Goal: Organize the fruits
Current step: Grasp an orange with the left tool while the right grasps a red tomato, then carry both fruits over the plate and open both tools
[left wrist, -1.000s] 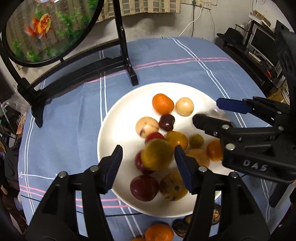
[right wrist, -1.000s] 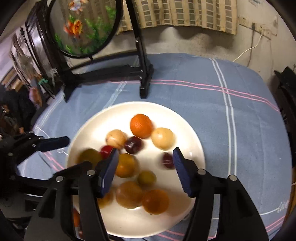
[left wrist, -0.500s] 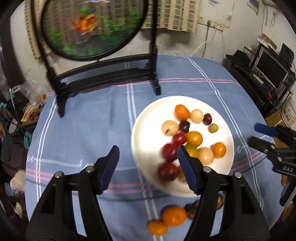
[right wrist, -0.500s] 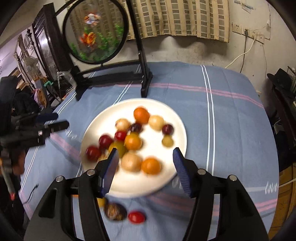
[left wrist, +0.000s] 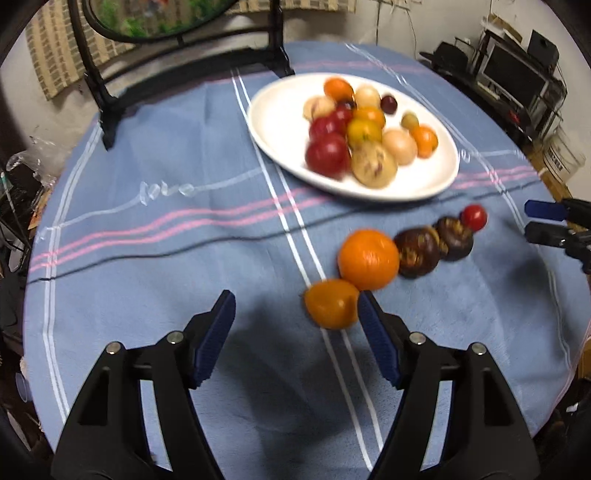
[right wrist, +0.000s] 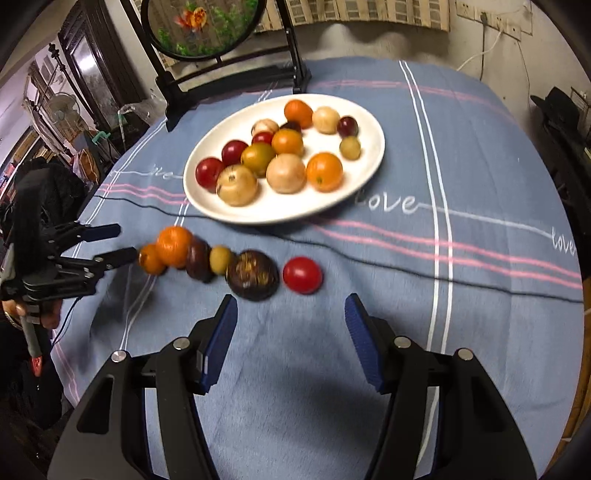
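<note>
A white plate (left wrist: 436, 184) (right wrist: 365, 184) holds several mixed fruits. A row of loose fruits lies on the blue cloth in front of it: a small orange fruit (left wrist: 330, 303), a big orange (left wrist: 368, 258) (right wrist: 173, 245), two dark mangosteens (left wrist: 419, 252) (right wrist: 253, 274), a small green fruit (right wrist: 220, 258) and a red tomato (left wrist: 474, 217) (right wrist: 302, 275). My left gripper (left wrist: 295, 321) is open and empty, low over the cloth, with the small orange fruit against its right finger. My right gripper (right wrist: 290, 326) is open and empty, just short of the tomato and mangosteen.
A round goldfish screen on a black stand (right wrist: 201, 22) stands at the table's far edge. A thin black cable (right wrist: 406, 267) crosses the cloth between plate and loose fruits. The table's rim drops off on both sides, with furniture and clutter beyond.
Both grippers have pulled back from over the plate toward the near table edge and dropped low. The left one no longer has a fruit between its fingers. The loose fruit row has come into view.
</note>
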A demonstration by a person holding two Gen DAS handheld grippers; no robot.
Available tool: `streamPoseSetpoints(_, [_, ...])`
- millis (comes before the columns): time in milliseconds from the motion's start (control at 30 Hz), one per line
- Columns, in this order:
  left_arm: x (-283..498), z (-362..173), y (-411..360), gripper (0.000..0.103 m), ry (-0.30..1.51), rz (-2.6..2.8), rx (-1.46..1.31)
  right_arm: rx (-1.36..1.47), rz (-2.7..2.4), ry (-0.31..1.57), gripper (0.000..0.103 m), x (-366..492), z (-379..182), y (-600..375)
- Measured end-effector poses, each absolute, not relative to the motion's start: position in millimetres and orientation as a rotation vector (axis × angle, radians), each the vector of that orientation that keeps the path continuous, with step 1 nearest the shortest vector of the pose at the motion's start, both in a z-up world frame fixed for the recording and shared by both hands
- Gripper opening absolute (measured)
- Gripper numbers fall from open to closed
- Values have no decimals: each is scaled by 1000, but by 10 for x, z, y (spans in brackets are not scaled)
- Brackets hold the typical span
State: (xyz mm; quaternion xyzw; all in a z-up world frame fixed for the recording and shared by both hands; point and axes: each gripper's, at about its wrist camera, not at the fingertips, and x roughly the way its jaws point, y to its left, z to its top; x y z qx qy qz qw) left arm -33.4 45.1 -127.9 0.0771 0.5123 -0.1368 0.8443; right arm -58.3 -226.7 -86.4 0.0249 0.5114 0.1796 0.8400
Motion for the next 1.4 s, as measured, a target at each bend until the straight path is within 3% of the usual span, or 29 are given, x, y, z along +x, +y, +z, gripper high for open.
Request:
streamPoseSetpoints(200, [-258,-1519,276,67,1109,-333,203,13,368,1093,61,-625,-945,-2222])
streamPoseSetpoints(267, [-247,-1529,221,47,1120,-373,202,-29,357,1089,61,-622,-985,-2192])
streamPoseSetpoints(367, [-233,-1523,180,39,1128,-381,220,-73,354,1101,60,-559,-1082,-2161])
streamPoseSetpoints(533, [-253,-1391,265,40,1115,-380,169,-145,366,1093,60,-400,-1176,-2090])
streamPoseSetpoints(600, [-257,-1344,312,40,1113,-372,142,-180,384,1106,50,-318,-1233,-2046])
streamPoseSetpoints(767, [-321,-1209,400,40,1102,-358,91,-224,416,1128,45,-163,-1347,-1968])
streamPoseSetpoints(900, [-348,-1174,404,40,1102,-345,78,-252,471,1147,30,-105,-1376,-1891])
streamPoseSetpoints(1400, [-450,-851,194,40,1051,-360,65,-58,445,1065,30,-509,-961,-2112])
